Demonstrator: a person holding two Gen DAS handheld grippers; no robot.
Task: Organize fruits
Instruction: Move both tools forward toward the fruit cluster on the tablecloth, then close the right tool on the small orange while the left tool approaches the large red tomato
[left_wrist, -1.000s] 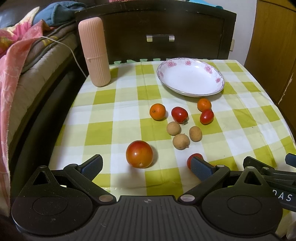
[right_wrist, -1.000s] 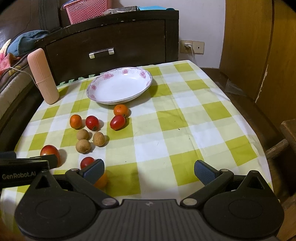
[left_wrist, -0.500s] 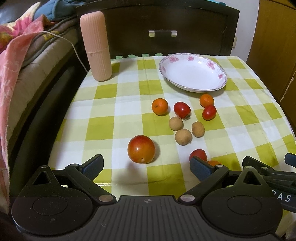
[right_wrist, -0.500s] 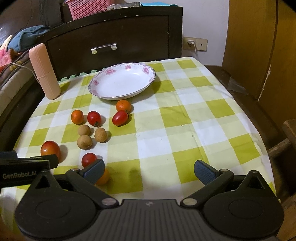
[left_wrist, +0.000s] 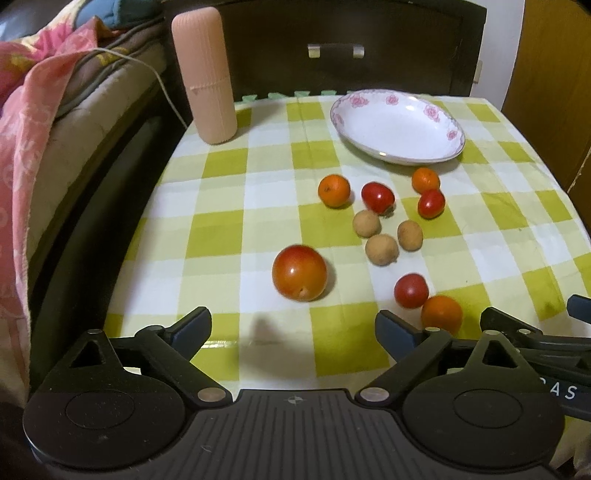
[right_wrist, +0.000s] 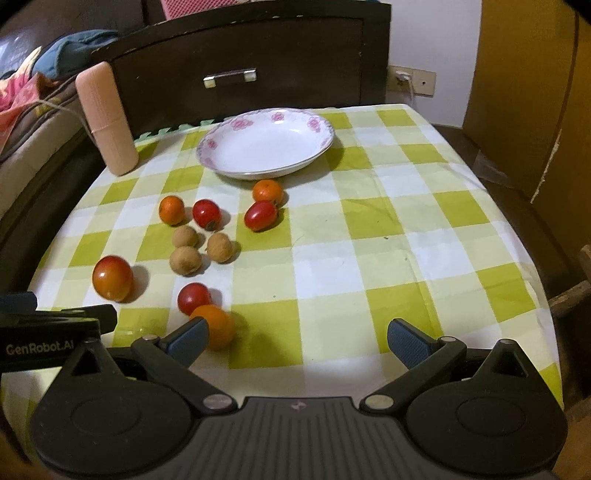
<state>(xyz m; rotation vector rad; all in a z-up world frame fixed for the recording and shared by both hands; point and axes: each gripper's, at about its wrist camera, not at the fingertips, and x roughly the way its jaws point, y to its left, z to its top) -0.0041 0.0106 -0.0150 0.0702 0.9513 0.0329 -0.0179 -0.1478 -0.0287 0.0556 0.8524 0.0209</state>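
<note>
Green-and-white checked tablecloth (left_wrist: 221, 236), pink-flowered plate (left_wrist: 397, 127)

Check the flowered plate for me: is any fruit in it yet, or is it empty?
Empty. The plate shows only its bare white inside in both views; the nearest orange lies on the cloth just outside the rim.

dark drawer cabinet (right_wrist: 251, 70) | white wall (right_wrist: 432, 44) | possibly wooden door (right_wrist: 532, 92)

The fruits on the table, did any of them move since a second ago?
No. Only the cameras moved: both open grippers, left and right, lifted and tilted down, uncovering the near orange. Fruits, plate and pink container stayed put; nothing was grabbed.
</note>
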